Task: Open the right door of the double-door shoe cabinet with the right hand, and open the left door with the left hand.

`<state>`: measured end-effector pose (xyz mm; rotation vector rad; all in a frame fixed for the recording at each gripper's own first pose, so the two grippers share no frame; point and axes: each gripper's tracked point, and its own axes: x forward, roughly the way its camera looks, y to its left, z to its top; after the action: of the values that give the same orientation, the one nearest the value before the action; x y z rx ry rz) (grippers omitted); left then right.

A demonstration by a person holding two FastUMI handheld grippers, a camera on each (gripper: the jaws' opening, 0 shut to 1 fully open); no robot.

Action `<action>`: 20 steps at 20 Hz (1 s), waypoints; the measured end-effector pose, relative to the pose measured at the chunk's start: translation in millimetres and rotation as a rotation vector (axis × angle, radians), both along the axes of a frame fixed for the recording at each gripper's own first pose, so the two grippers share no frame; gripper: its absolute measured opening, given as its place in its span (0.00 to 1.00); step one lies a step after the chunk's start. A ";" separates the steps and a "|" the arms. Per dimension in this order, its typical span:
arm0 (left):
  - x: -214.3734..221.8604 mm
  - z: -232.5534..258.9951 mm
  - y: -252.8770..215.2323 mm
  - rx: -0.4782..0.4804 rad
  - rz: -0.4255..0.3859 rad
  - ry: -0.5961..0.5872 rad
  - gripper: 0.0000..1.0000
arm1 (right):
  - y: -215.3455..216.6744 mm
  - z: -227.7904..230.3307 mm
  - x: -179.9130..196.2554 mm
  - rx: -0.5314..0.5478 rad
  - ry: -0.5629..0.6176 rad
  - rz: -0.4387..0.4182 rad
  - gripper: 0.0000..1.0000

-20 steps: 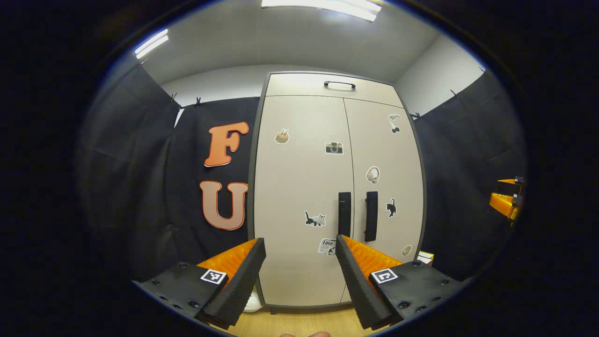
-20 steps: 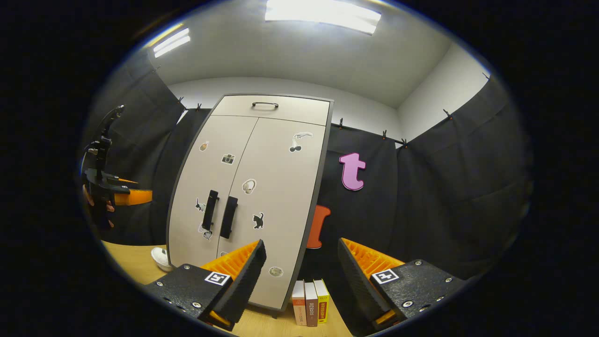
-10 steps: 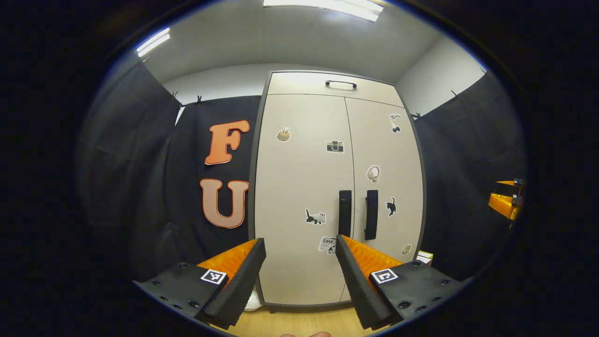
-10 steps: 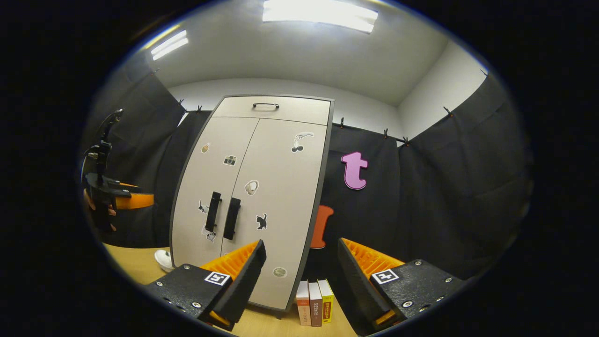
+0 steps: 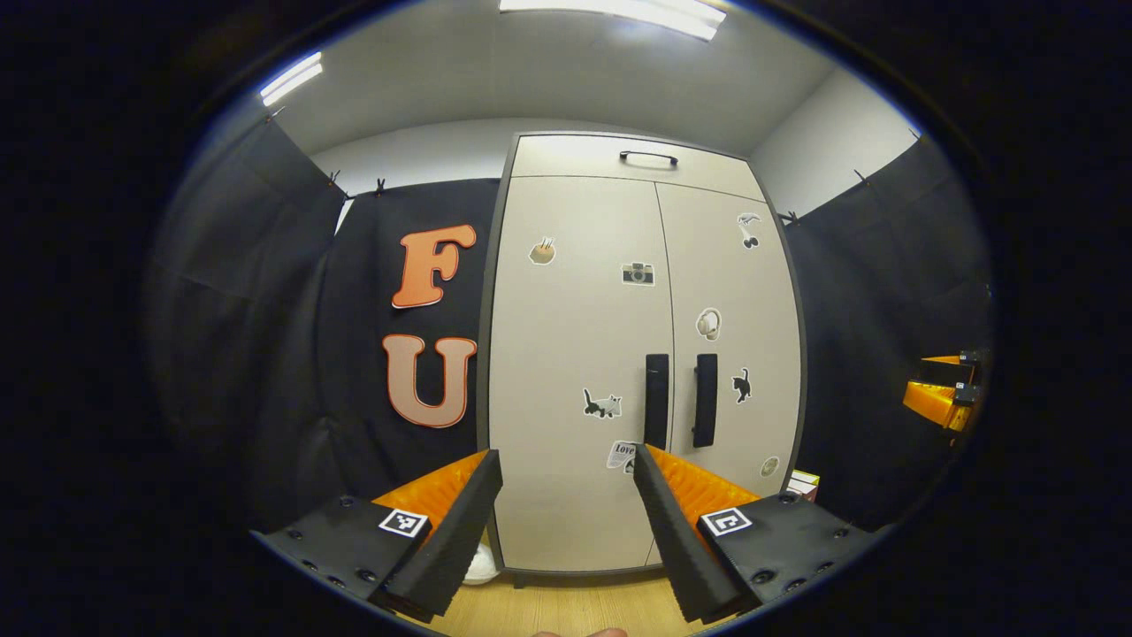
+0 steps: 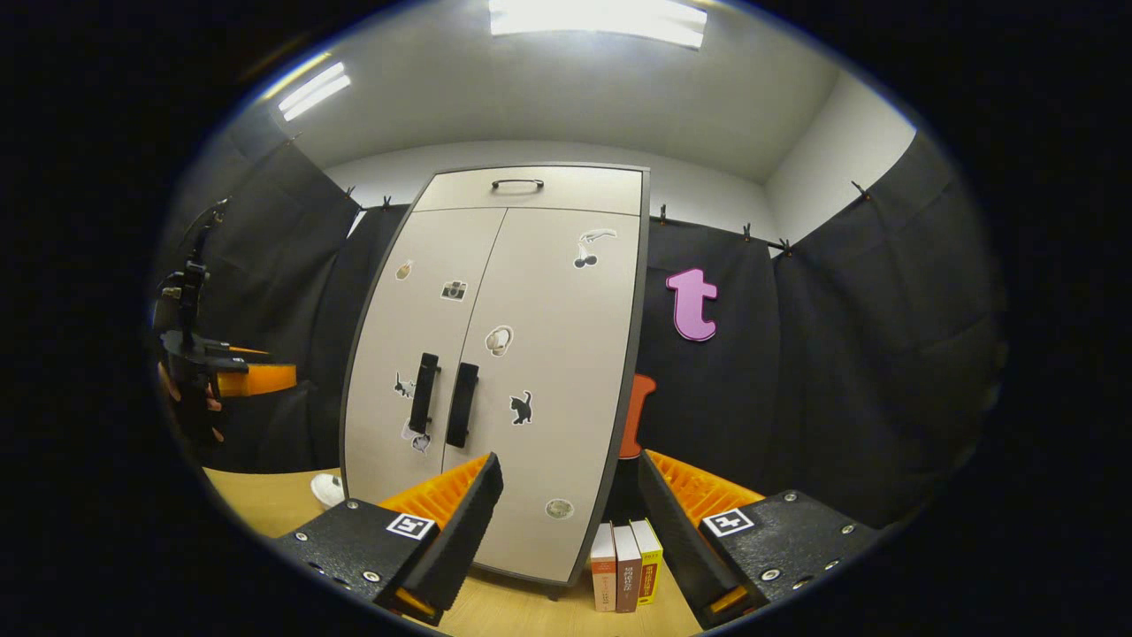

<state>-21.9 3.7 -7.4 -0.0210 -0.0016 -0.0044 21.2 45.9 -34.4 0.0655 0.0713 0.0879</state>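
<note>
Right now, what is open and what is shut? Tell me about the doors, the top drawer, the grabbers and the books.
Left door: shut.
Right door: shut.
Top drawer: shut.
Left gripper: open, holding nothing.
Right gripper: open, holding nothing.
Books: upright beside the cabinet, closed.

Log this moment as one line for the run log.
phase: approach | doors: both closed | left gripper: open, off left handle | right gripper: open, off right handle | contact: none
</note>
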 end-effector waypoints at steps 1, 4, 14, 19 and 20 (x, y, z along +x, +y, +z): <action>-1.3 -1.3 2.1 0.003 0.003 0.003 0.96 | -0.9 -4.3 2.3 0.002 0.006 -0.003 0.94; -0.6 -2.6 9.0 0.009 0.014 0.002 0.96 | 3.3 -15.3 10.5 0.037 0.039 0.008 0.94; 1.7 -19.6 37.1 0.013 0.045 0.022 0.96 | 53.8 -29.6 45.4 0.060 0.082 0.065 0.94; 1.9 -29.6 66.7 0.019 0.097 0.038 0.96 | 94.8 -34.5 72.3 0.090 0.102 0.127 0.96; 2.1 -31.6 72.6 0.018 0.106 0.040 0.96 | 103.4 -36.4 78.6 0.096 0.107 0.140 0.96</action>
<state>-19.8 76.3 -39.0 -0.0034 0.0373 0.1018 99.8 149.4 -70.8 0.1615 0.1783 0.2278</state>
